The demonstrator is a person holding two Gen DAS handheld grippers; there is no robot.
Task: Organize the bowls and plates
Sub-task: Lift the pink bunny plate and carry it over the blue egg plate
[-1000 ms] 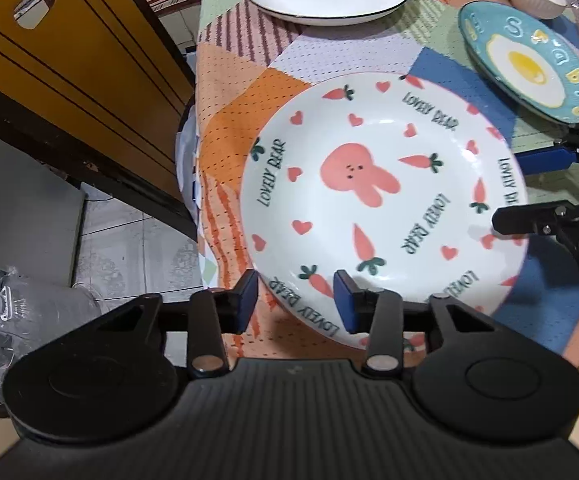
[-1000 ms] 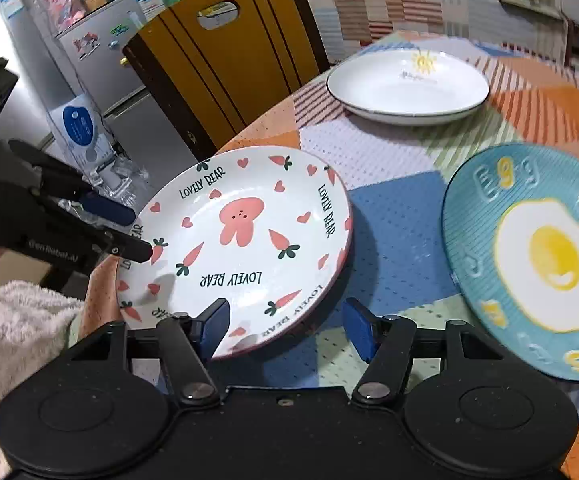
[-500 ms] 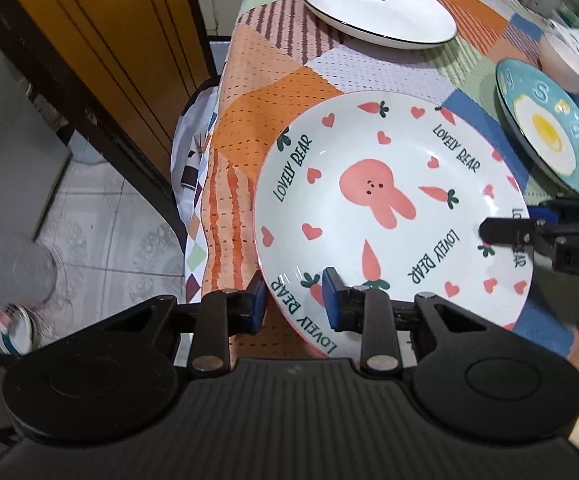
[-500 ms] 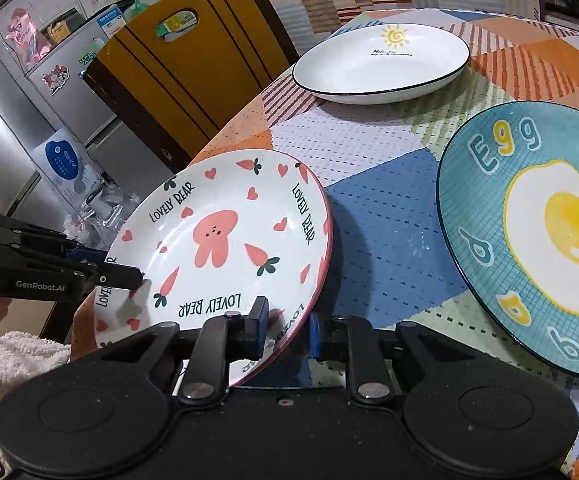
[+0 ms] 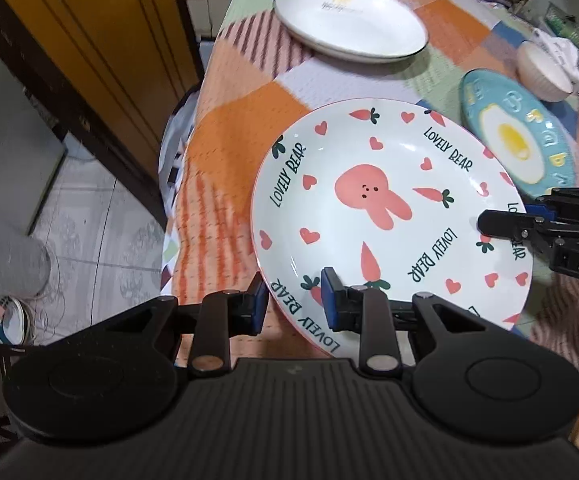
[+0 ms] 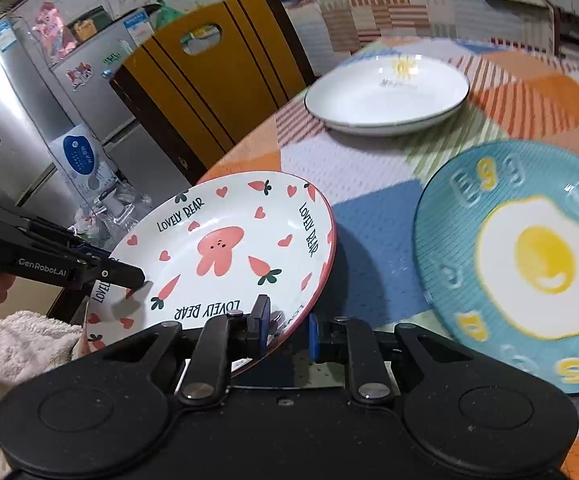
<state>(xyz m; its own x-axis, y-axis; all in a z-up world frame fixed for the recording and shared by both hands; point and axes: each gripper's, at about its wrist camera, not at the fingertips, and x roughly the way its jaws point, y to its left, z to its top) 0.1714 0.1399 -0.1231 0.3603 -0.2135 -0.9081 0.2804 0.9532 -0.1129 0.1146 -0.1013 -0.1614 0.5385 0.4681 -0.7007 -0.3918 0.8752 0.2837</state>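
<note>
A white bunny plate [image 5: 389, 216] with hearts and carrots is held lifted and tilted above the table. My left gripper [image 5: 294, 300] is shut on its near rim. My right gripper [image 6: 287, 326] is shut on the opposite rim and shows in the left wrist view [image 5: 505, 224] too. The plate also shows in the right wrist view [image 6: 225, 256]. A blue egg plate [image 6: 521, 256] lies flat to the right. A white sun plate [image 6: 389, 92] lies farther back.
The table has a patchwork cloth [image 6: 369, 184]. A wooden chair [image 6: 209, 92] stands at its left edge. White bowls [image 5: 541, 72] sit at the far right in the left wrist view. A fridge [image 6: 21, 92] and floor clutter lie beyond the edge.
Both grippers have closed on the bunny plate's rim, and the plate has risen off the table and tilted. The other plates have not moved.
</note>
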